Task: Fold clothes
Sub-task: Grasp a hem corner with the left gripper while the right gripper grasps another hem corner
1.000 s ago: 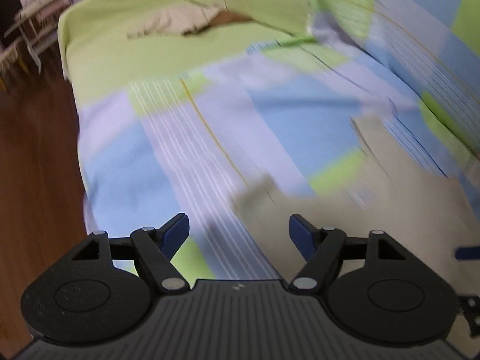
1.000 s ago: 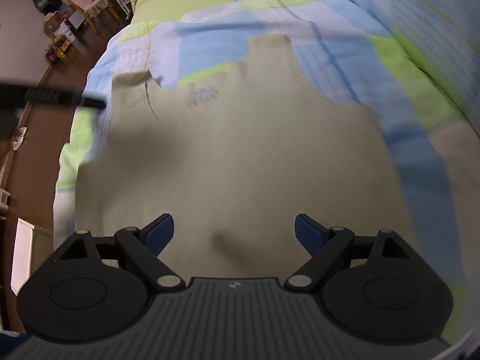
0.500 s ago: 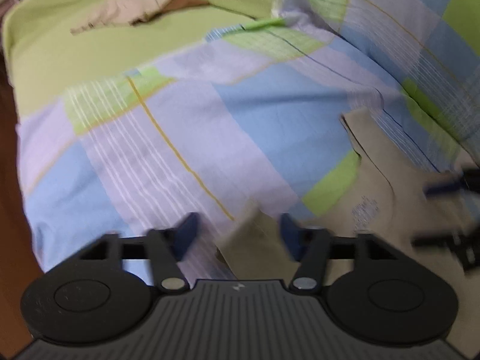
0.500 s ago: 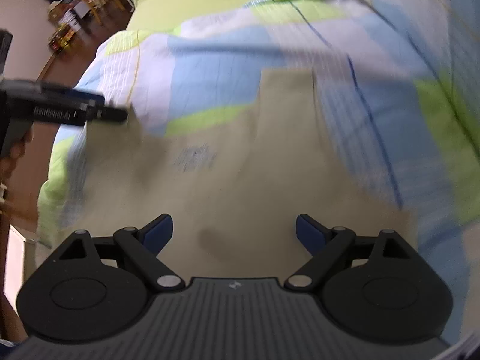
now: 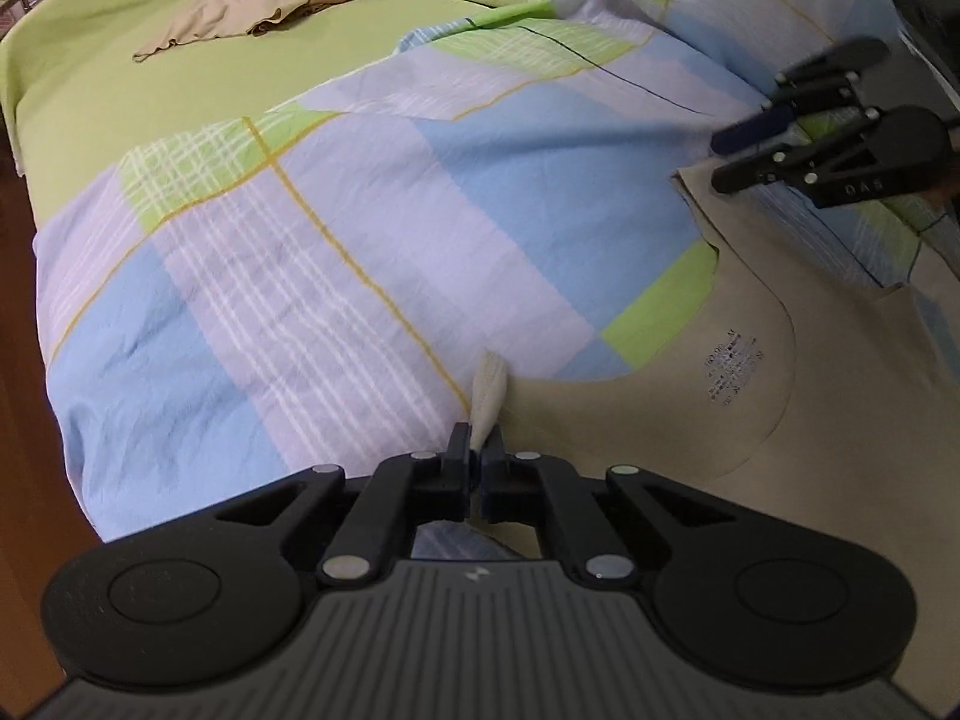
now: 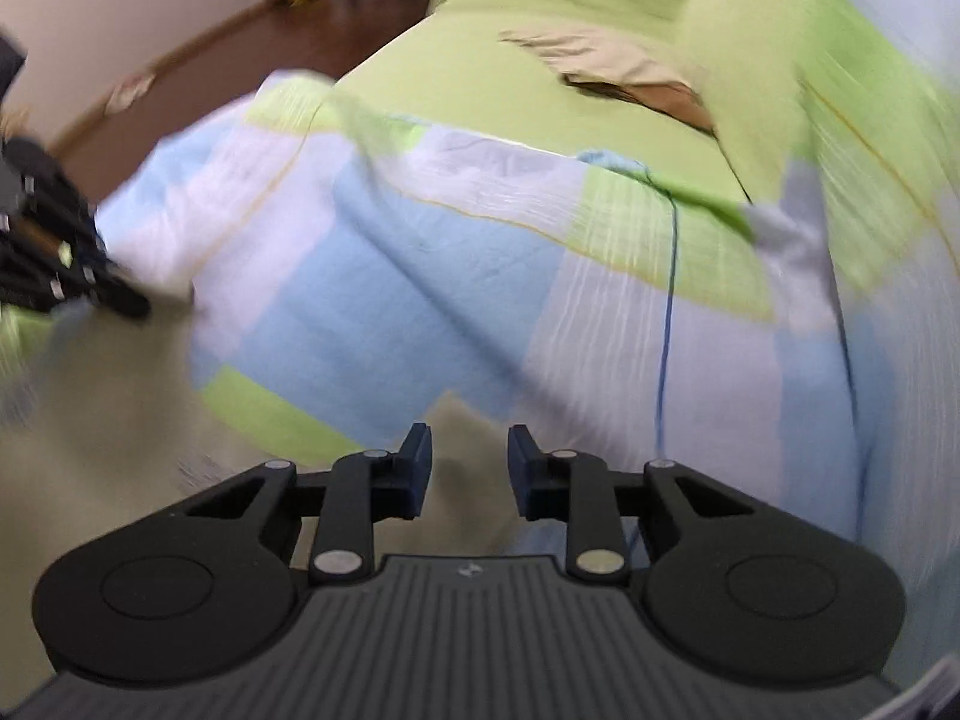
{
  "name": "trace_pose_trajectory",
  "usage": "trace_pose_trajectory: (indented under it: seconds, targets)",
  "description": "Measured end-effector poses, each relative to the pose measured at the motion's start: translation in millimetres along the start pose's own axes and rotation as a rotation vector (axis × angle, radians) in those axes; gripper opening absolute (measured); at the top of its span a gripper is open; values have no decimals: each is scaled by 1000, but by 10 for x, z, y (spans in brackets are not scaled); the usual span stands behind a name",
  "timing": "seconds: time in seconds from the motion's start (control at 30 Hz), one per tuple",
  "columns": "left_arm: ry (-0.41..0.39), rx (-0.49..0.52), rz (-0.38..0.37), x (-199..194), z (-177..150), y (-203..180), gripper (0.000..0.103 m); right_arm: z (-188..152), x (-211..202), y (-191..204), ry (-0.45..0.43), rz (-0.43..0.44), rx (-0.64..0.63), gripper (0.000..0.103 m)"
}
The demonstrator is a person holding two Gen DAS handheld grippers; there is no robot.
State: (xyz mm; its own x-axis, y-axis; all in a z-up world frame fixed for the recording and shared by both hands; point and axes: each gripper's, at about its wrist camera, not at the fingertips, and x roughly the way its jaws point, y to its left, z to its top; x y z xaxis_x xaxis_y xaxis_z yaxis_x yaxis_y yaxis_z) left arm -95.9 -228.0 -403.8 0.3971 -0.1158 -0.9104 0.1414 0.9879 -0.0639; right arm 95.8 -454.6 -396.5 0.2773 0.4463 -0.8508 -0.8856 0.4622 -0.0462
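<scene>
Setting: a bed (image 5: pixel 108 90) with a plain green sheet, partly covered by a checked quilt (image 5: pixel 336 252) in blue, lilac and green.
Garment: a beige sleeveless top (image 5: pixel 690 420) lies spread flat on the quilt at the near right of the left wrist view, neckline toward the far end of the bed, with a printed size label (image 5: pixel 729 375) showing inside the neck.
Left tool (image 5: pixel 478 450): its blue pads have just closed and now stand together, clamped on the tip of the near shoulder strap (image 5: pixel 487 387); the pinched strap stands up as a pale, narrow fold just beyond the pads.
Right tool (image 6: pixel 468 453): its pads have just been closing and stand a little apart; beige cloth of the far shoulder strap (image 5: pixel 690 192) shows in the gap, but the view is blurred and a grip on it cannot be told.
Right tool, seen from the left wrist: at the upper right, its tips just over the far strap.
Left tool, seen from the right wrist: at the left edge, blurred, at the garment's other strap.
Other cloth: a second beige piece (image 5: pixel 240 12) lies crumpled on the green sheet, well apart from the top.
</scene>
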Motion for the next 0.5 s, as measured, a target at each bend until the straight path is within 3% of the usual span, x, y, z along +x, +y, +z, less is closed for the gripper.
trace_pose_trajectory:
  seconds: [0.1, 0.2, 0.27, 0.3, 0.5]
  targets:
    - [-3, -6, 2, 17, -9, 8, 0, 86, 101, -63, 49, 59, -99, 42]
    - [-9, -17, 1, 28, -15, 24, 0, 123, 252, -77, 119, 132, -191, 44]
    - [-15, -26, 3, 15, -18, 29, 0, 152, 309, -65, 142, 168, -228, 29]
    - [-22, -26, 9, -17, -17, 18, 0, 180, 294, -66, 134, 171, -228, 10]
    - [-91, 44, 37, -420, -142, -259, 0, 108, -181, 132, 54, 157, -282, 5]
